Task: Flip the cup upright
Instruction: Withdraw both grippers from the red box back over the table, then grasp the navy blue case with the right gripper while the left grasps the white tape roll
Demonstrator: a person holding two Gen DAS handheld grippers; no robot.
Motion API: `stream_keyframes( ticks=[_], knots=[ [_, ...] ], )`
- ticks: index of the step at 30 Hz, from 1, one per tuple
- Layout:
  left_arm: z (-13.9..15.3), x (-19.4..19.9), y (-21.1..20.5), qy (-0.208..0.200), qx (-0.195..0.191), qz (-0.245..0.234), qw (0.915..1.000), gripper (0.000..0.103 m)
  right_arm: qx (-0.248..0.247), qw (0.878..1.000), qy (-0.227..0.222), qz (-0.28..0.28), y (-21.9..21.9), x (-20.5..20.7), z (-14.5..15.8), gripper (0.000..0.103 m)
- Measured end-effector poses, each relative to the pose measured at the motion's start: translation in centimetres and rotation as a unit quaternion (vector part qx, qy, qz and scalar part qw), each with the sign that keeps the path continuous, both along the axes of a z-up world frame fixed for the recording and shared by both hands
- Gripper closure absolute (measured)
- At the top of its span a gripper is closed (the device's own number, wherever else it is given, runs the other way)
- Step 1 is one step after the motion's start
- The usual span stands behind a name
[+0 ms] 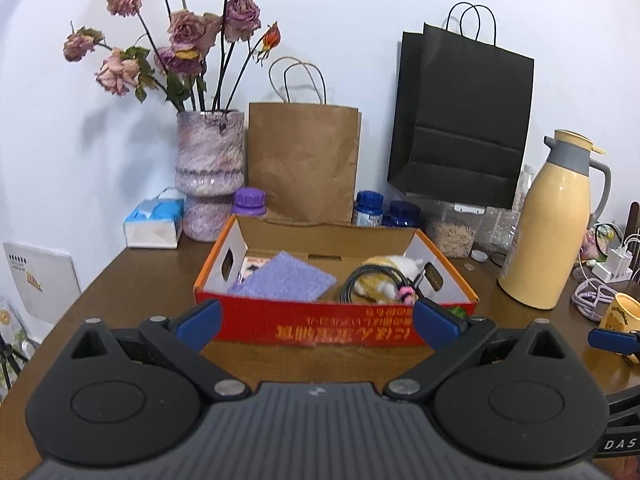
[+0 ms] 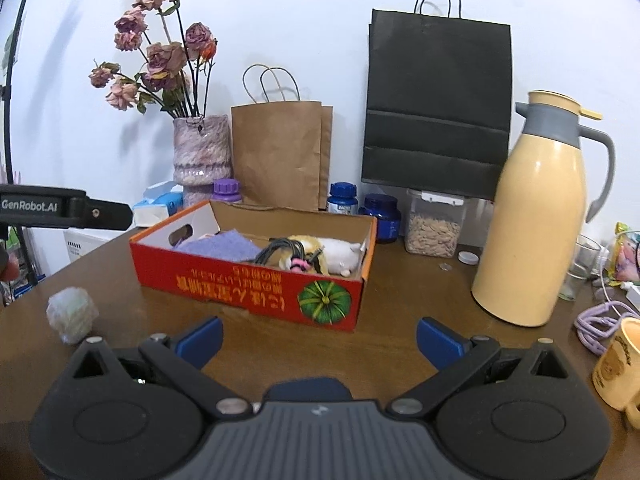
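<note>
A: Status: left gripper (image 1: 316, 326) has its fingers spread wide, nothing between them, parked in front of the red box (image 1: 336, 326). Right gripper (image 2: 318, 340) is the same, fingers apart and holding nothing.

B: Cup?

A: Yellow cup (image 2: 618, 368) sits at the far right of the table (image 2: 400, 344), off to the right of the right gripper, rim down as far as I can judge. Purple cable (image 2: 600, 324) lies just behind it, yellow flask (image 2: 532, 216) near it.

B: Risks?

A: Cup is at the frame edge, so the approach is half blind. A swing right could snag the cable or knock the flask. Handle points toward the camera, so a pinch on the wall could slip mid-flip.

B: Any readable text?

A: "GenRobot.AI" on the left gripper's side as seen from the right wrist, "DAS" on the other unit. Box print is upside down and the cup print is too small to read.
</note>
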State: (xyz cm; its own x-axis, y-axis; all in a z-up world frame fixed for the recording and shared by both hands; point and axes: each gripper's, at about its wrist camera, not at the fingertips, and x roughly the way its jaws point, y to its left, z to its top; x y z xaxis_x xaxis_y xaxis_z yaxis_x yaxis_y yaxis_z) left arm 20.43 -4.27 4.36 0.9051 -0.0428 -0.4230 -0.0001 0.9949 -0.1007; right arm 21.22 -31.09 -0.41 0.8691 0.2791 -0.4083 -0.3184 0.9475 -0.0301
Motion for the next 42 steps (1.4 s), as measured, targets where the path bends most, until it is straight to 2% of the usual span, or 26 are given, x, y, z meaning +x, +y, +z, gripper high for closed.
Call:
stream_keyframes(
  ticks=[9,18,26,34,42],
  knots=[
    [-0.9,-2.9,-0.8,0.010,0.009,-0.003,0.9999,0.000,-0.003,1.000,0.006,0.001,-2.1,-2.7,-1.1,0.000],
    [-2.3,-5.0,-1.1,0.033,0.009,-0.003,0.9994,0.000,-0.022,0.999,0.035,0.013,-3.4,-3.8,-3.6,0.000],
    [-3.3,-5.9,-1.0,0.053,0.006,-0.002,0.9986,0.000,-0.036,0.995,0.084,0.029,-3.9,-1.8,-6.1,0.000],
    [-3.9,-6.4,-0.8,0.068,0.008,-0.003,0.9977,0.000,-0.029,0.990,0.131,0.037,-3.5,1.8,-8.5,0.000],
    [-4.5,-6.6,-0.8,0.078,0.007,-0.004,0.9969,0.000,-0.021,0.990,0.129,0.043,-3.5,2.4,-8.8,0.000]
  ],
)
